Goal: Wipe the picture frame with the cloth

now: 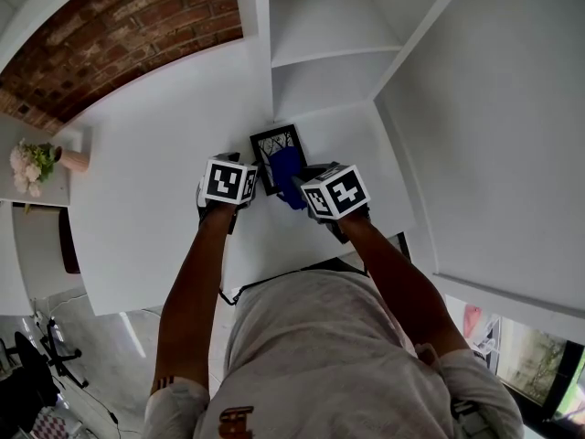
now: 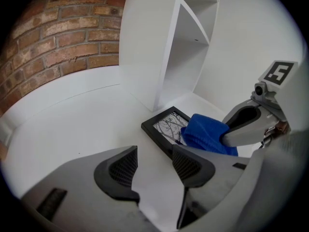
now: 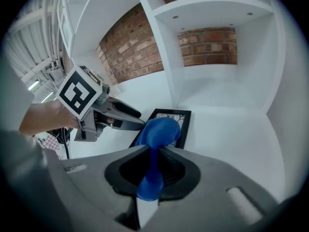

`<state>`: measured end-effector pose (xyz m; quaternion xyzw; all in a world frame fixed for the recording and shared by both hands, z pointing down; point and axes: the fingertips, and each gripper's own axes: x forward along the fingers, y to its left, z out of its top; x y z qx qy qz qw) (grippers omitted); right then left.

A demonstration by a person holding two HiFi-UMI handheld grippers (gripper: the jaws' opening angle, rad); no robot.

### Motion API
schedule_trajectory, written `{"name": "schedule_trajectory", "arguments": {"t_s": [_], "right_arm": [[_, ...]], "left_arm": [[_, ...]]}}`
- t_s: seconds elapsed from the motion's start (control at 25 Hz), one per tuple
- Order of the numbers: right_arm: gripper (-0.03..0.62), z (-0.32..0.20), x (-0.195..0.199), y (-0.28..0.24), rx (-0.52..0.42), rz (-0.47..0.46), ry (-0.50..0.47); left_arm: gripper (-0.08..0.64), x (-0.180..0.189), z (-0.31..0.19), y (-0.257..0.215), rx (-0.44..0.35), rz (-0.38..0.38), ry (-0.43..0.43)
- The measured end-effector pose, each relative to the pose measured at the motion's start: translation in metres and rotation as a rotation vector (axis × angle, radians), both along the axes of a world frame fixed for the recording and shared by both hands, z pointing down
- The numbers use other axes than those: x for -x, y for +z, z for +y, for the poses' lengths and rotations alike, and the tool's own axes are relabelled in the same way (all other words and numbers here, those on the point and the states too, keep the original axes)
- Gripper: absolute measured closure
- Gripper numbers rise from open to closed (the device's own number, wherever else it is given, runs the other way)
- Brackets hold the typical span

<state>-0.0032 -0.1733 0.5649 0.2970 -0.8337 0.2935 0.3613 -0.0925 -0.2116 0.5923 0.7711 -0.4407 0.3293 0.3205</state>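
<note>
Blue cloth (image 1: 286, 174) in closed right tongs (image 3: 153, 150) on picture frame (image 1: 272, 148); left tongs (image 2: 153, 154) apart, empty

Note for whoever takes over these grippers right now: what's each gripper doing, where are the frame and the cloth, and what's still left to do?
Left gripper: open, nothing between its jaws, beside the frame's left edge.
Right gripper: shut on the blue cloth.
Picture frame: lies flat on the white surface, with the cloth resting on its near right part.
Done: the cloth is grasped and on the frame. How much has been wiped can't be told.
Left: wipe across the glass and the border, probably steadying the frame with the left gripper.
</note>
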Motion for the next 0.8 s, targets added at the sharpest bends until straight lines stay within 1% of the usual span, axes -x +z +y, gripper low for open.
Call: {"name": "schedule_trajectory", "arguments": {"t_s": [0.48, 0.64, 0.8], "right_arm": [[0.545, -0.017, -0.054, 0.000, 0.002, 0.031, 0.075], [0.545, -0.020, -0.062, -0.006, -0.008, 0.017, 0.089], [0.545, -0.023, -0.059, -0.025, -0.049, -0.028, 0.074]], "left_arm": [[0.340, 0.000, 0.001, 0.000, 0.002, -0.013, -0.005], [0.340, 0.000, 0.001, 0.000, -0.008, -0.031, -0.003], [0.339, 0.001, 0.004, -0.002, -0.019, -0.048, -0.001]]}}
